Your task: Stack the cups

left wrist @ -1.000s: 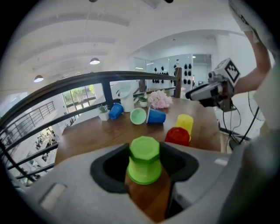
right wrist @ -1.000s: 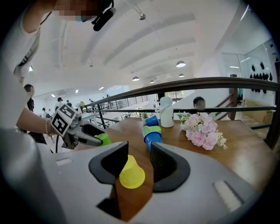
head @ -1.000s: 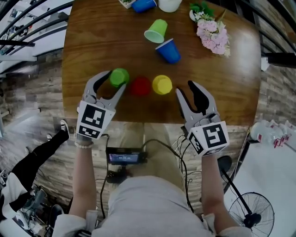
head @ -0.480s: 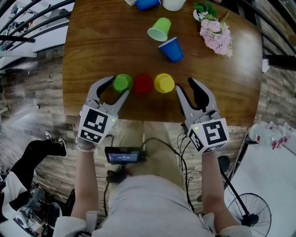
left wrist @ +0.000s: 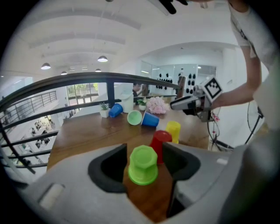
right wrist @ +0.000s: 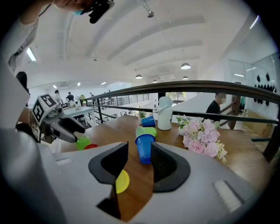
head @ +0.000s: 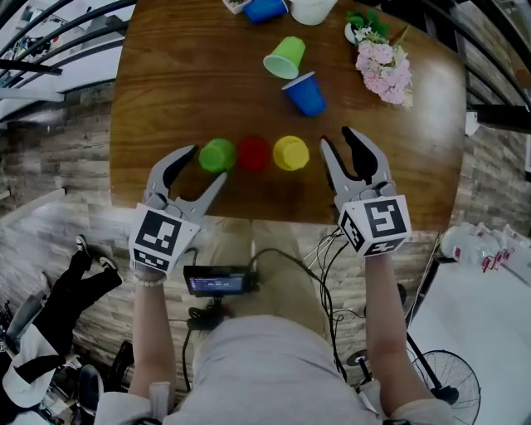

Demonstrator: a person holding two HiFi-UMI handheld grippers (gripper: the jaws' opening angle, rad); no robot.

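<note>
Three cups stand upside down in a row near the table's front edge: green (head: pixel 217 155), red (head: pixel 254 153) and yellow (head: pixel 291 153). A lime cup (head: pixel 284 57) and a blue cup (head: pixel 305 93) lie on their sides farther back. My left gripper (head: pixel 202 166) is open, its jaws having just been opening. The green cup (left wrist: pixel 142 165) stands free at its fingertips, with a gap on each side. My right gripper (head: pixel 338 143) is open and empty, just right of the yellow cup (right wrist: pixel 122 181). The blue cup (right wrist: pixel 144 148) shows beyond its jaws.
At the back of the wooden table (head: pixel 166 75) are another blue cup (head: pixel 265 8), a white jug (head: pixel 314 8) and pink flowers (head: pixel 382 62). A railing (left wrist: pixel 87 81) runs behind the table. Cables and a small screen (head: pixel 220 282) hang below the front edge.
The green cup came into line with the red one. My left gripper widened and drew back toward the front edge, leaving it standing. My right gripper moved forward beside the yellow cup.
</note>
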